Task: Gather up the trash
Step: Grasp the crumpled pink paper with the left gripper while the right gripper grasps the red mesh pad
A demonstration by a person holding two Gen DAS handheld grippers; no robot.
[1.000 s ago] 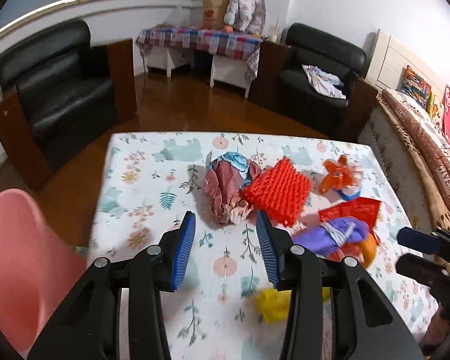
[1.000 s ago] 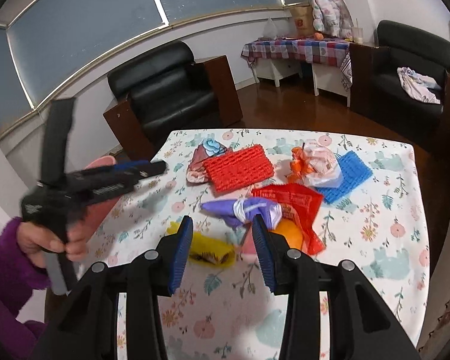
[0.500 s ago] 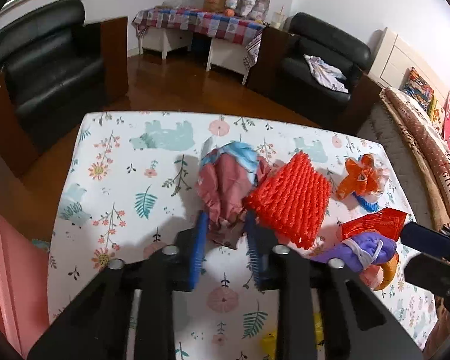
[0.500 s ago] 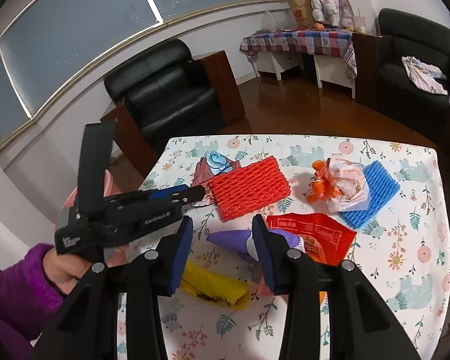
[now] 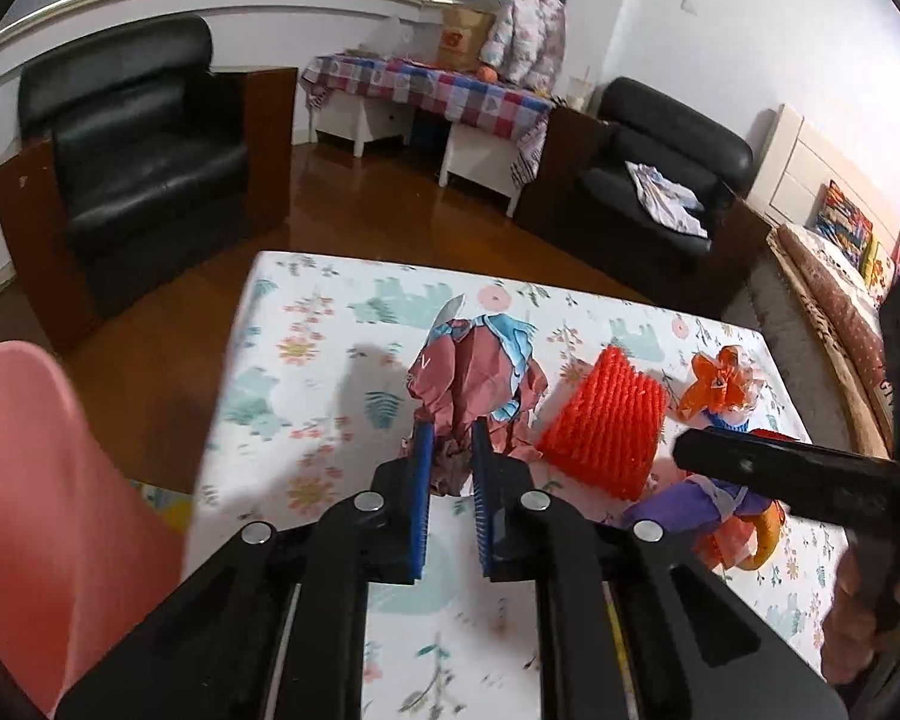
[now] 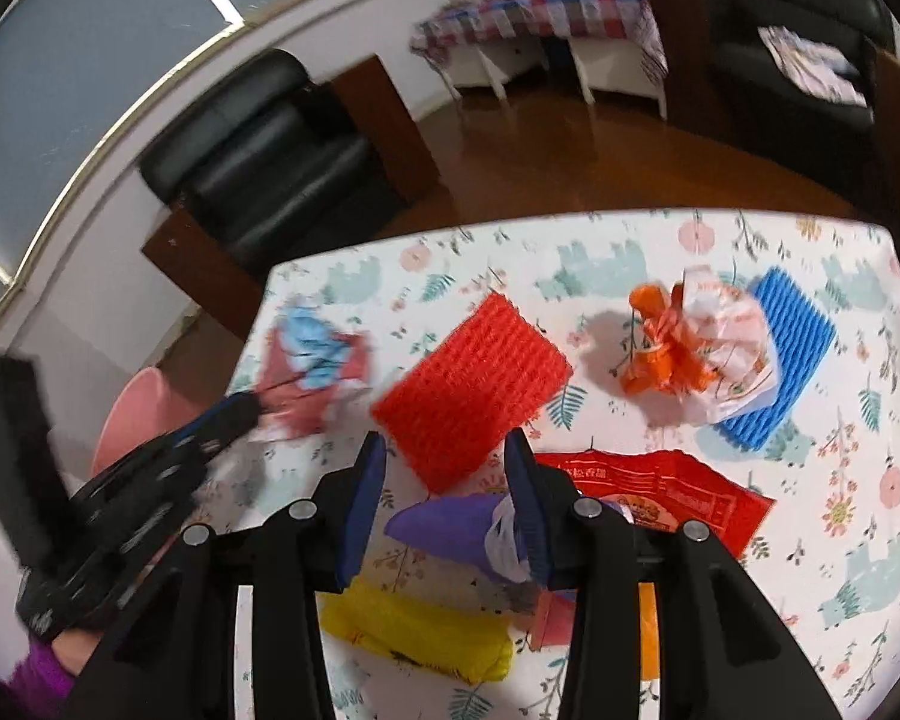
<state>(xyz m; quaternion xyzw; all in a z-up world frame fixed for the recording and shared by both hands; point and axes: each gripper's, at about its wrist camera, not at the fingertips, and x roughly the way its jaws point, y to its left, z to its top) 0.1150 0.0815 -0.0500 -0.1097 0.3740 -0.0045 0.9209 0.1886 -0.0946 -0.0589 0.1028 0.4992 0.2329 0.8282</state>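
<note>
A crumpled maroon and blue wrapper (image 5: 474,372) lies on the floral tablecloth (image 5: 306,348). My left gripper (image 5: 450,450) is closing on it, and its near end fills the gap between the blue pads. The right wrist view shows the same wrapper (image 6: 312,360) with the left gripper (image 6: 252,405) at its edge. My right gripper (image 6: 444,444) hangs open over the near edge of a red foam net (image 6: 474,384), gripping nothing. Below it lie a purple bag (image 6: 450,528), a yellow bag (image 6: 414,630) and a red packet (image 6: 660,492).
An orange and white bag (image 6: 690,354) rests on a blue foam net (image 6: 792,348) at the table's far right. A pink bin (image 5: 42,480) stands off the table's left edge. Black armchairs (image 5: 138,138) stand beyond. A purple sleeve (image 6: 36,678) shows at lower left.
My left gripper moved forward to the crumpled wrapper and its jaws narrowed around it. My right gripper rolled and moved forward over the purple bag toward the red foam net.
</note>
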